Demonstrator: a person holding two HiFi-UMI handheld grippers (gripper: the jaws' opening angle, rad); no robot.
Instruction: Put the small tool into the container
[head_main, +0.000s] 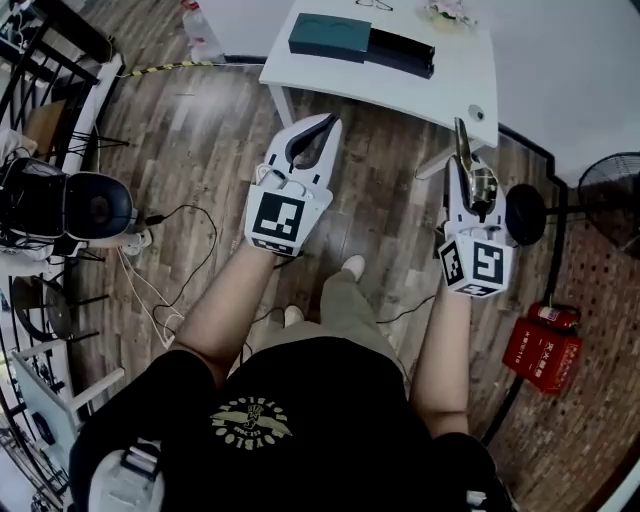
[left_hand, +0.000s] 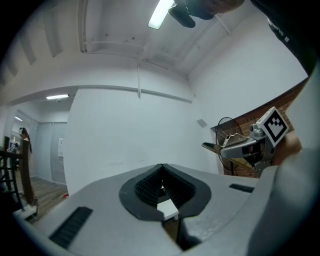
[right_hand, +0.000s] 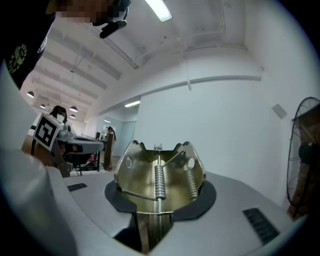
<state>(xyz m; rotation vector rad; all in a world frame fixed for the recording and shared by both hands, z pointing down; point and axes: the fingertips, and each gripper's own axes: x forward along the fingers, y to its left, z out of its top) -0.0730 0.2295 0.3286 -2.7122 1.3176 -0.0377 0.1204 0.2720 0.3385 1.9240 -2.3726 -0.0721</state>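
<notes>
We read the right gripper (right_hand: 159, 200) jaws part-way apart, clamped on a brass-coloured metal spring clamp (right_hand: 159, 175) whose long axis runs along them. Left gripper (left_hand: 161, 169) jaws meet, empty. Only the head view shows the dark teal rectangular box (head_main: 330, 35), our likely container, on the white table (head_main: 440, 90) at upper centre, ahead of both grippers and nearer the left.

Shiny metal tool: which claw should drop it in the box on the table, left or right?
Right. The right claw already grips the metal tool, while the left claw is shut and empty. Both point toward the white table with the teal box.
</notes>
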